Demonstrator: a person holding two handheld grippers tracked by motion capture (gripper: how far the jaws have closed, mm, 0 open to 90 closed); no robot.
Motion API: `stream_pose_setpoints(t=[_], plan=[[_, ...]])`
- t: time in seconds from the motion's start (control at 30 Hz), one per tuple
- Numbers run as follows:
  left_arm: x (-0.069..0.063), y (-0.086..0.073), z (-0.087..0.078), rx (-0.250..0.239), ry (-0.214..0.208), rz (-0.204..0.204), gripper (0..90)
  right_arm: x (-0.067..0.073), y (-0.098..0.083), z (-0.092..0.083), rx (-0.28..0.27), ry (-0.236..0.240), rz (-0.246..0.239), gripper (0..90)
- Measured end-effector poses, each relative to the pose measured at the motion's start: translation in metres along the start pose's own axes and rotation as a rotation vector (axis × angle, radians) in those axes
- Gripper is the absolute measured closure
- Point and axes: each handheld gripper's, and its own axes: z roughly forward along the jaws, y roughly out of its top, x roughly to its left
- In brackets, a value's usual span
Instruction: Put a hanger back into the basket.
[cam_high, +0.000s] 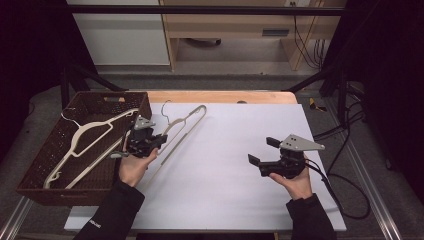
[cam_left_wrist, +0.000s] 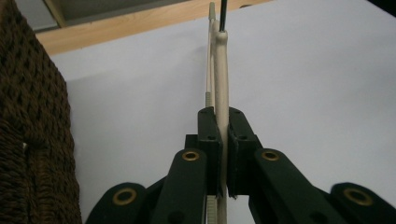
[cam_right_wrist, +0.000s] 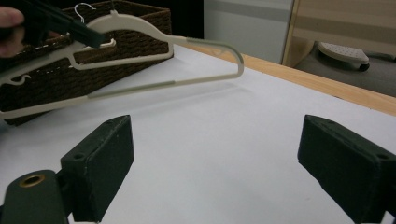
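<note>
a: at the left sits the wicker basket (cam_high: 35, 165) with one cream hanger (cam_high: 82, 145) already inside. your left gripper (cam_high: 150, 141) is clamped on the second hanger (cam_high: 186, 125), lifted just right of the basket.

b: and my right gripper (cam_high: 260, 152)?

a: jaws wide, holding nothing, at the near right over the white mat (cam_high: 225, 175). carry the hanger level over the rim, hook clear, then release.
</note>
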Motion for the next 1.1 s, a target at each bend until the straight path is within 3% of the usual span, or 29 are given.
stream_pose_setpoints(t=[0.13,0.27,0.33,0.37,0.4,0.57,0.6,0.63,0.67,0.77,0.87,0.9,1.1], plan=[[-0.002,0.008,-0.025,-0.068,-0.05,0.015,86.3,0.0,-0.003,-0.008,-0.003,-0.011,0.004,10.0],[-0.004,0.018,-0.055,-0.129,-0.097,0.071,86.2,-0.002,-0.006,-0.018,-0.01,-0.032,0.014,8.9],[-0.005,0.023,-0.068,-0.144,-0.119,0.116,86.2,-0.003,-0.008,-0.022,-0.011,-0.045,0.016,8.3],[-0.005,0.023,-0.068,-0.144,-0.119,0.116,86.2,-0.003,-0.008,-0.022,-0.011,-0.045,0.016,8.3],[-0.004,0.028,-0.079,-0.156,-0.125,0.158,86.2,-0.004,-0.009,-0.026,-0.012,-0.049,0.018,7.5],[0.003,0.036,-0.101,-0.197,-0.167,0.184,86.2,-0.004,-0.013,-0.031,-0.015,-0.058,0.04,6.5],[0.01,0.04,-0.11,-0.212,-0.188,0.199,86.2,-0.005,-0.015,-0.034,-0.013,-0.056,0.04,6.2],[0.01,0.04,-0.11,-0.212,-0.188,0.199,86.2,-0.005,-0.015,-0.034,-0.013,-0.056,0.04,6.2],[0.018,0.043,-0.12,-0.226,-0.191,0.203,86.2,-0.005,-0.016,-0.036,-0.016,-0.062,0.04,5.8],[0.03,0.045,-0.128,-0.232,-0.188,0.199,86.2,-0.005,-0.016,-0.038,-0.013,-0.071,0.041,5.4],[0.04,0.046,-0.132,-0.233,-0.192,0.192,86.3,-0.005,-0.016,-0.038,-0.013,-0.073,0.039,5.4],[0.05,0.047,-0.136,-0.238,-0.192,0.197,86.2,-0.005,-0.016,-0.038,-0.011,-0.076,0.036,5.4],[0.083,0.049,-0.141,-0.226,-0.162,0.202,86.2,-0.006,-0.016,-0.038,-0.013,-0.08,0.034,5.4]])
